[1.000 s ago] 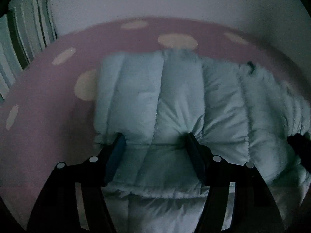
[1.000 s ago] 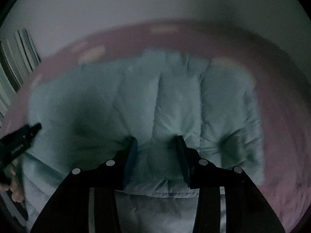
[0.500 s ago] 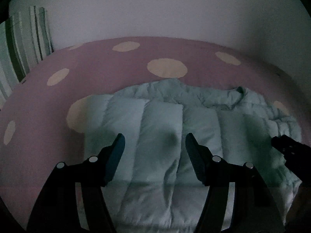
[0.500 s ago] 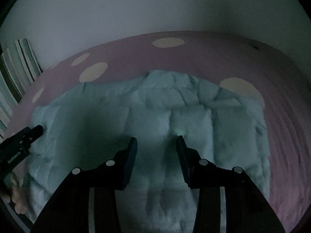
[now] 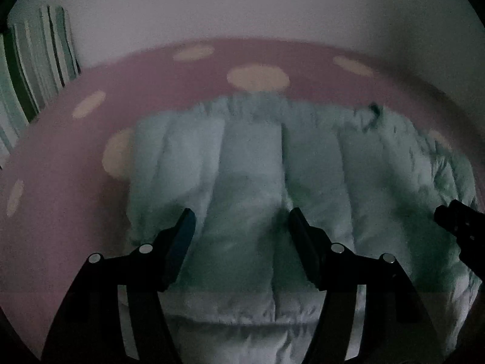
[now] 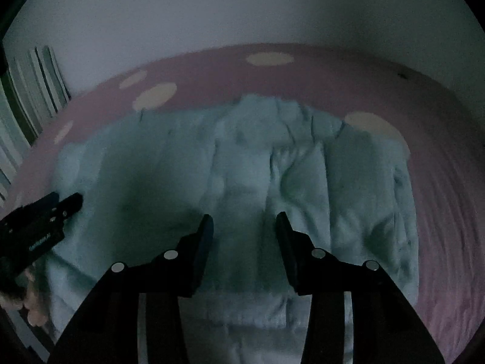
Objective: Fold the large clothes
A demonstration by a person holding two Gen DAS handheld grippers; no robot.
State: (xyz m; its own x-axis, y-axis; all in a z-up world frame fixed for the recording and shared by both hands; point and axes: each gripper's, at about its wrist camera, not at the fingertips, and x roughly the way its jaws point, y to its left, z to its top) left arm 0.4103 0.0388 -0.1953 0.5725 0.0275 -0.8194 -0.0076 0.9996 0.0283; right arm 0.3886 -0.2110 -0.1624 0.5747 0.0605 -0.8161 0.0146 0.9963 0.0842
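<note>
**Both grippers spread wide above a puffy jacket on the spotted bed**

A pale mint-green quilted puffer jacket (image 5: 257, 188) lies flat on a pink bed cover with cream polka dots (image 5: 75, 166), filling the middle of both wrist views. In the dim light its stitched channels run from 6 o'clock toward 12 o'clock.

The left gripper (image 5: 241, 227) hangs over the jacket's near half with its black fingers (image 5: 182, 242) spread apart and nothing between them; whether the tips touch the fabric cannot be told. The right gripper (image 6: 242, 227) is likewise parted and empty, over the jacket's middle channels. Each gripper shows in the other's view: the right one at 3 o'clock in the left view, the left one at 9 o'clock in the right view.

Edges: the jacket's far edge, bunched and ruffled, ends short of a cream dot at 12 o'clock in the left view. Its left edge overlaps another dot at 9 o'clock. In the right view the jacket's right edge runs down at 3 o'clock, with a broad strip of bare pink cover beyond it. A hemmed near edge crosses below the fingers at 6 o'clock in both views.

A plain white wall (image 6: 242, 9) backs the bed, and a green-and-white striped cloth (image 5: 33, 60) stands at 10 o'clock.
</note>
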